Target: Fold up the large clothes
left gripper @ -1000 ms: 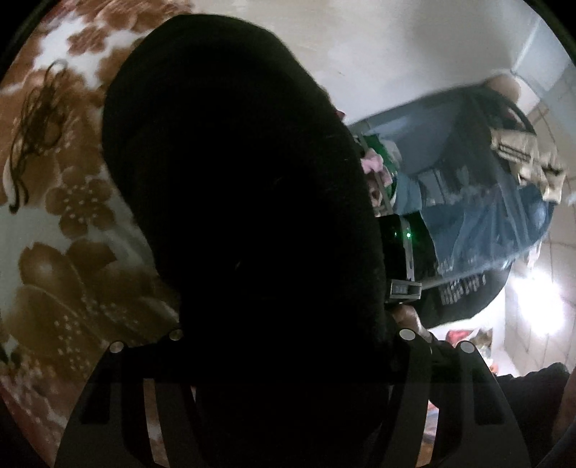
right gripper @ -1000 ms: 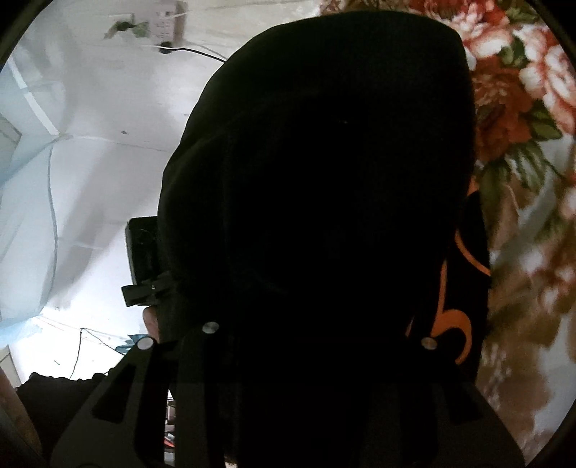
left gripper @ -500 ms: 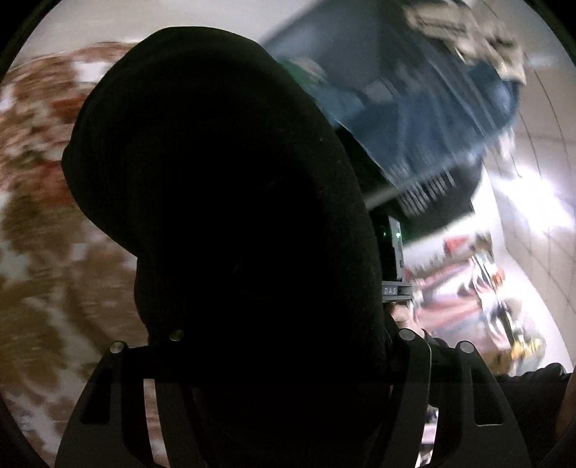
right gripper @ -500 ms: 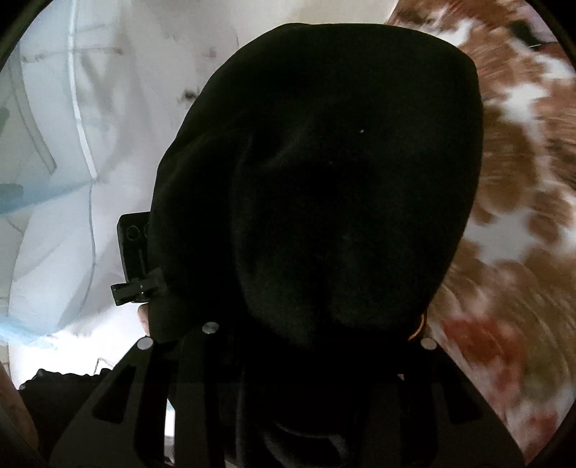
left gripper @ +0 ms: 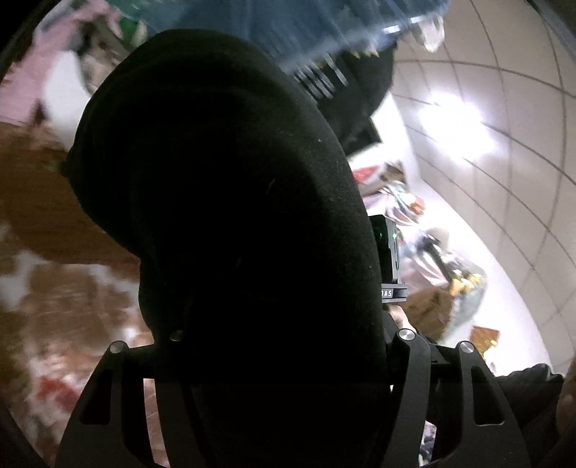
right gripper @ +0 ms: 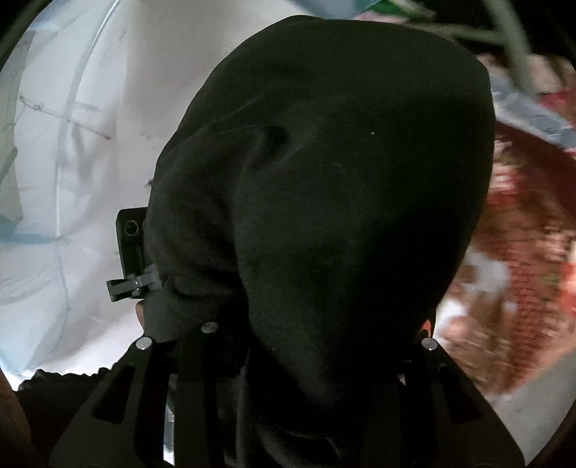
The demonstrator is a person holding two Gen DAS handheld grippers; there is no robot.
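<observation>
A black garment [left gripper: 230,201] drapes over my left gripper [left gripper: 273,345] and fills the middle of the left wrist view. The fingertips are hidden under the cloth; the gripper is shut on it. The same black garment [right gripper: 331,201] hangs over my right gripper [right gripper: 316,345] in the right wrist view, which is also shut on it, fingertips hidden. The other gripper's camera body peeks out beside the cloth in each view [left gripper: 388,252] [right gripper: 131,248]. The garment is held up off the floral blanket [left gripper: 54,288].
A brown and red floral blanket [right gripper: 511,259] lies below, blurred. A blue net or cloth [left gripper: 324,32] and a tiled wall [left gripper: 486,126] are on the left gripper's right side. A white wall [right gripper: 90,144] stands beside the right gripper. Bags of clutter [left gripper: 442,273] lie by the wall.
Both grippers have swung upward and away with the black garment; the blanket has slid down and aside in both views, and wall and clutter have come into view. The grip has not changed.
</observation>
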